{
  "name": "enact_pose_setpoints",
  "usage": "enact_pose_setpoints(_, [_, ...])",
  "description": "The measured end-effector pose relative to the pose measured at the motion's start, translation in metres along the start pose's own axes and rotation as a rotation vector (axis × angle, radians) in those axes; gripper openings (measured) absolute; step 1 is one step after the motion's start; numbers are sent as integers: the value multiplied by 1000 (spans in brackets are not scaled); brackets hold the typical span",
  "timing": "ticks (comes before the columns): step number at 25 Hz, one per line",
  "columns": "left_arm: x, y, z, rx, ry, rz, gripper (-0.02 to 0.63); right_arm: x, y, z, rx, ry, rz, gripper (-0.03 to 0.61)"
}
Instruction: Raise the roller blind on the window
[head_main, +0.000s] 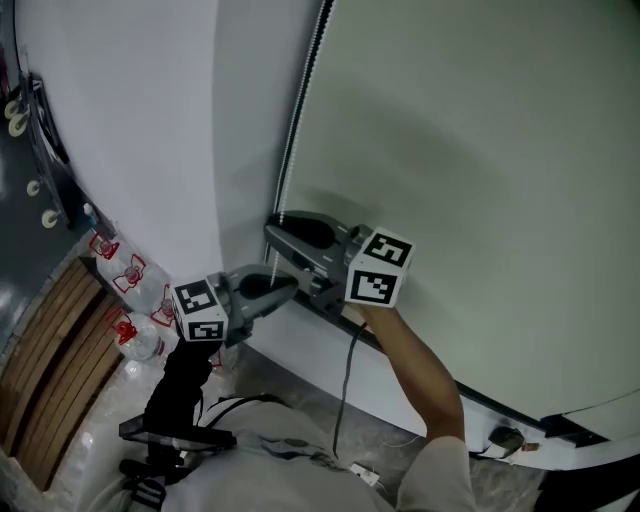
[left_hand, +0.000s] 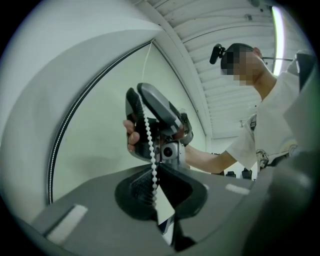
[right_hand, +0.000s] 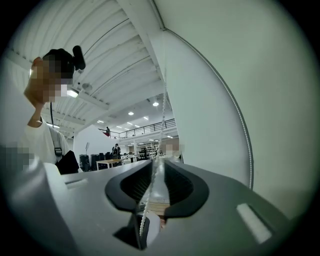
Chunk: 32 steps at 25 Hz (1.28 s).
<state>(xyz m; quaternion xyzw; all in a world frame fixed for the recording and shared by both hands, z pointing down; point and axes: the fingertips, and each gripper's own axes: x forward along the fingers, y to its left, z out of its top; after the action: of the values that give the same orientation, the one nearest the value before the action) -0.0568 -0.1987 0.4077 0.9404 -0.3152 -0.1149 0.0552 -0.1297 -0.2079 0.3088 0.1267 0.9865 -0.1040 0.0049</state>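
The pale roller blind (head_main: 480, 150) covers the window at right. Its white bead chain (head_main: 298, 110) hangs along the blind's left edge. My right gripper (head_main: 272, 228) is higher on the chain and points left. In the right gripper view the chain (right_hand: 152, 185) runs between the jaws (right_hand: 156, 167), which stand slightly apart and do not press on it. My left gripper (head_main: 293, 287) sits just below and points right. Its jaws (left_hand: 152, 172) are shut on the chain (left_hand: 148, 137), with the right gripper (left_hand: 137, 95) facing it close by.
A white wall (head_main: 130, 130) lies left of the chain. Plastic bottles with red labels (head_main: 130, 272) stand on the floor beside wooden slats (head_main: 50, 350). A dark rail (head_main: 440, 385) runs under the blind. A black stand (head_main: 175, 430) and cables sit near the person's body.
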Motion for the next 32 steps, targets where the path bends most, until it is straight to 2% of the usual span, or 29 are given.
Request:
enact_pose_setpoints(2, [0,0,0,2,-2,-2,-2,0,1,17,-9,-24,15,151])
enact_pose_setpoints(4, [0,0,0,0,-3,-3,-2,-1,2,48,-25,-75,29,155])
enact_pose_setpoints(10, [1,-1,-3,-6,-5,-3,-2,2,2,151,-167,-173,12,155])
enact_pose_setpoints(18, [6,-1,6,-14,-12,-4,-2,14,-6,241,-254,-216,-28,140])
enact_pose_setpoints(24, [-2,-3,-11,-7,-8,-7,-2,15,3,258,-285,-268,-36,109])
enact_pose_setpoints(27, [0,-2,-8,-7,-7,-6,-2,15,4,270,-288,-283,-47,56])
enact_pose_setpoints(28, [1,-2,-6,-8,-8,-6,-2,15,3,274,-283,-290,-51,25])
enact_pose_setpoints(32, [1,-3,-5,-8,-7,-8,-2,12,3,273,-228,-296,-33,15])
